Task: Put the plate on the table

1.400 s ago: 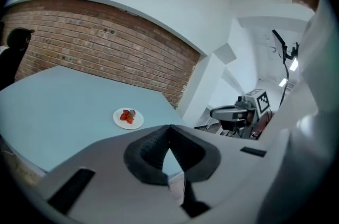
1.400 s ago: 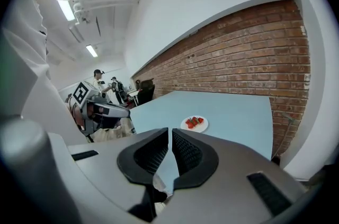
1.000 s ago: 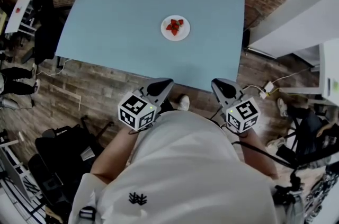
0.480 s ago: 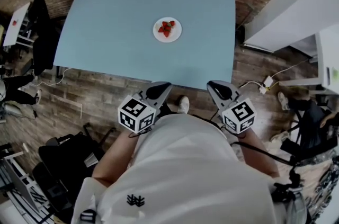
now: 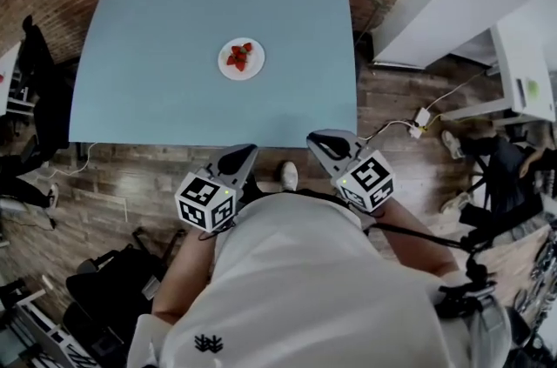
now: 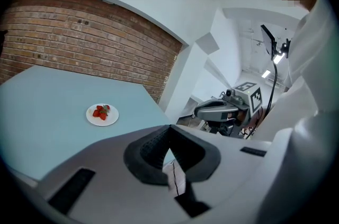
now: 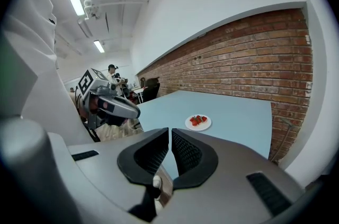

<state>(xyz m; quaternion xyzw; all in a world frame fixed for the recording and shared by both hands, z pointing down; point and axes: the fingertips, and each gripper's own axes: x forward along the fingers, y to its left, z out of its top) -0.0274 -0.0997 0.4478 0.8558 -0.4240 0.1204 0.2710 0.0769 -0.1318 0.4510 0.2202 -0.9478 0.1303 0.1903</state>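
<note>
Plate (image 5: 241,60) far beyond left tool (image 5: 238,154)

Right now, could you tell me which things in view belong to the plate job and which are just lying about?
Job: plate, holding strawberries, already on the blue table; left gripper and right gripper, both shut, empty.
Lying about: white power strip on the floor; white desk at right; dark gear at lower left.

Head view: steep downward, far above table (image 5: 157,27). 2 gripper views: low, oblique (sharing plate (image 6: 102,115)).
</note>
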